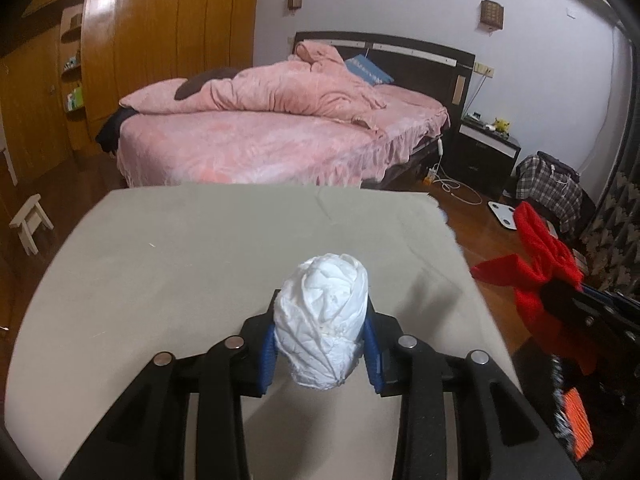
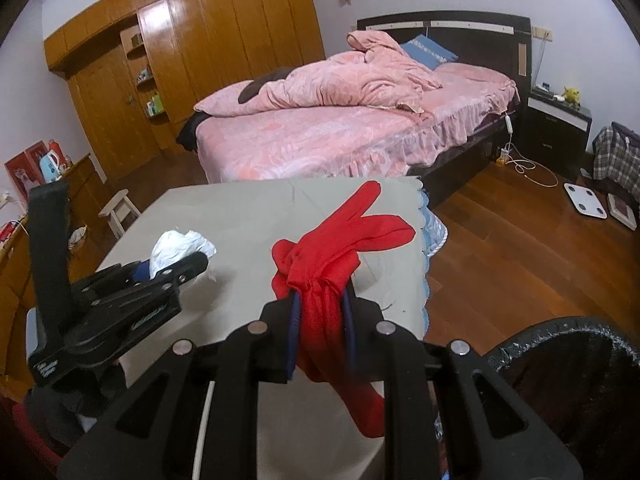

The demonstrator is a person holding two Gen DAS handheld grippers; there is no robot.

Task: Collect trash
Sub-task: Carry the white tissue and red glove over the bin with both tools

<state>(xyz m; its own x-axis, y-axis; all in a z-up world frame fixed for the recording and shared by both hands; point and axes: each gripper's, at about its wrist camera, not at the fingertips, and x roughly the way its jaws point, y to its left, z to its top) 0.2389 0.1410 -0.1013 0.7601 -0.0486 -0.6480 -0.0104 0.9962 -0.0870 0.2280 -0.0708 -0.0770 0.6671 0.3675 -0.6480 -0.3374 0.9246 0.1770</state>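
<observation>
Left gripper [image 1: 320, 344] clamps crumpled tissue [image 1: 322, 320]; right gripper [image 2: 322, 316] seemingly pinches red cloth [image 2: 332, 256].

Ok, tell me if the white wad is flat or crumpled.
Crumpled: the white wad is a creased ball between the left tool pads.

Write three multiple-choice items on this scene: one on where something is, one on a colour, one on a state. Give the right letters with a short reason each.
1. Where is the dark bin?
A. on the bed
B. low at the right of the right wrist view, beside the table
C. on the white stool

2. What colour is the cloth in the right gripper?
A. red
B. green
C. yellow

3. How is the white crumpled wad held?
A. lying loose on the table
B. hanging from a hook
C. clamped between the fingers of the left gripper

Key: 1 B, its rim shows there past the table edge. 2 A, the cloth is plainly red. 3 C, blue pads press both sides of it.
</observation>
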